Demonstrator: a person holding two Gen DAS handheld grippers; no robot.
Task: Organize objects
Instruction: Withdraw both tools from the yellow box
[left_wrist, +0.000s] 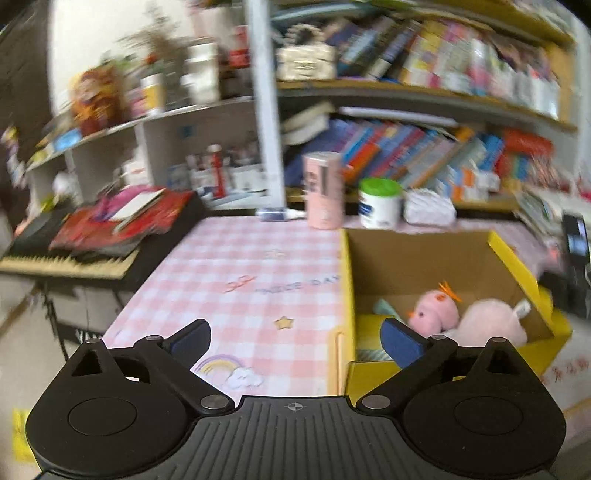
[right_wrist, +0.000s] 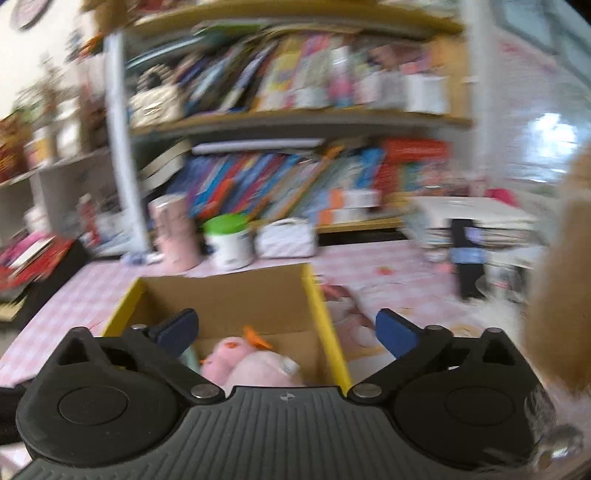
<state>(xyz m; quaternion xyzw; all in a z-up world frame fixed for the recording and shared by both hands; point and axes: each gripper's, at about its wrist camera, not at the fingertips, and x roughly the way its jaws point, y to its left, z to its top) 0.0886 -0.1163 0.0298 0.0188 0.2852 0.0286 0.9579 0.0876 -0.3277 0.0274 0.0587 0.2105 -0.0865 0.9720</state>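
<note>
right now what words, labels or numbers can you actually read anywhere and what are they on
"NICE DAY": printed on the pink checked tablecloth, faint and partly blurred.
Red characters on the cloth beside the yellow box: too blurred to read.
Pink canister label: unreadable.
White jar with green lid label: blue print, unreadable.
Book spines on the shelves: all too blurred to read.

Pink checked tablecloth (left_wrist: 236, 266): faint print, seemingly "NICE DAY".
</note>
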